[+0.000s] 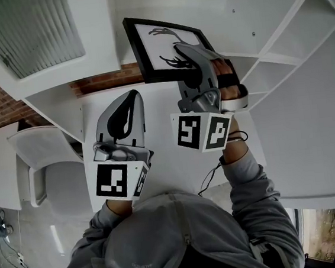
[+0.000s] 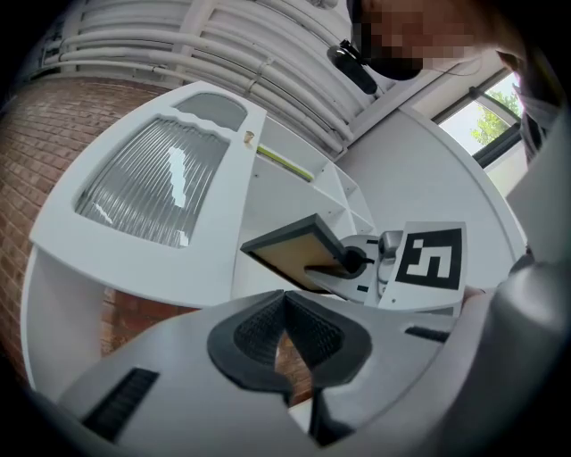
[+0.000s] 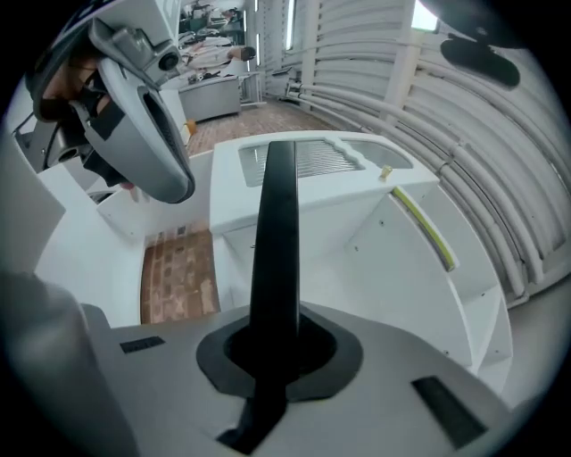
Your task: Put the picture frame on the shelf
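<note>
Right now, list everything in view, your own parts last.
Black-framed picture with a black drawing: one, black and white, held up at centre.
White cubby shelf unit: one, white, ahead and right.
Ribbed glass panel: one, grey, upper left.
Brick wall: one, red-brown, between white panels.
Moulded chair: one, white, lower left.
Left tool: one, grey, shut, empty.
Right tool: one, grey, shut on the picture.
Hooded top: one, grey, bottom.

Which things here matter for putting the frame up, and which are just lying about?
For the job:
- picture frame, clamped in the right gripper
- white shelf

Lying about:
- left gripper, shut and empty
- white chair
- ribbed panel
- brick wall
</note>
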